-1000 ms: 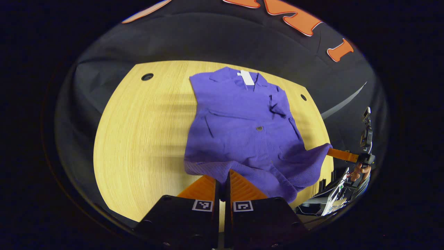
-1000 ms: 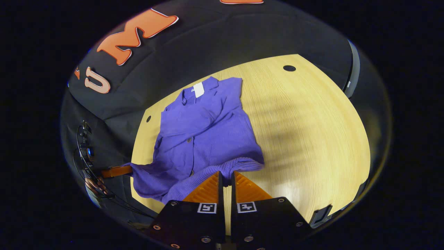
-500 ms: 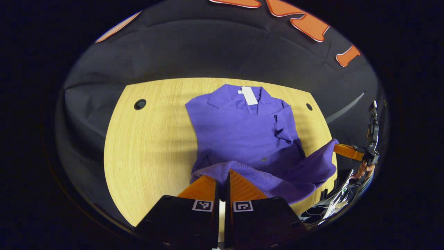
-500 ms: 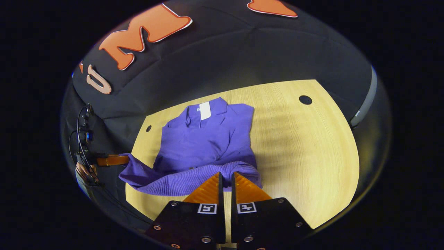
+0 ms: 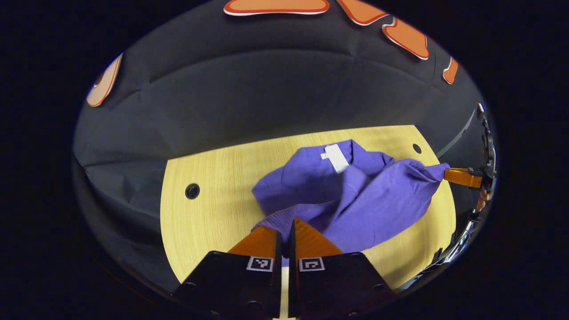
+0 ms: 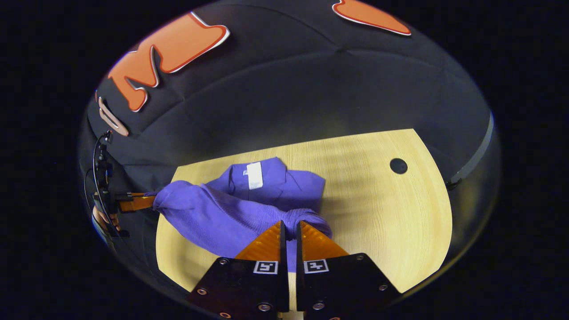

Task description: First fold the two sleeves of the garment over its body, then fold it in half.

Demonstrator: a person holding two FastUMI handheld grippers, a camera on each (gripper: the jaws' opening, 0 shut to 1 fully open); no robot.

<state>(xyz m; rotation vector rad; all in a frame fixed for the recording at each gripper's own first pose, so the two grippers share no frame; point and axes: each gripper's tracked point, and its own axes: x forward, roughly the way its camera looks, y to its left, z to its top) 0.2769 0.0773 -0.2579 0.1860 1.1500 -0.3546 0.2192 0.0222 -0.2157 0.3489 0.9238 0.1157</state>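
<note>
We hold the purple shirt (image 5: 355,200) by its hem with both grippers. In the left gripper view, our left gripper (image 5: 284,226) has its 2 fingers pressed together on a ribbed hem corner, and the right gripper (image 5: 460,177) shows near the table's right edge, pinching the other hem corner, with a hand (image 5: 482,200) behind it. In the right gripper view, the right gripper (image 6: 290,231) is likewise clamped on the hem, and the left gripper (image 6: 135,202) shows off the table's left edge, gripping cloth. The hem is raised above the table (image 6: 391,222), while the collar and its white tag (image 6: 254,175) lie flat near the far edge. There are no containers here.
</note>
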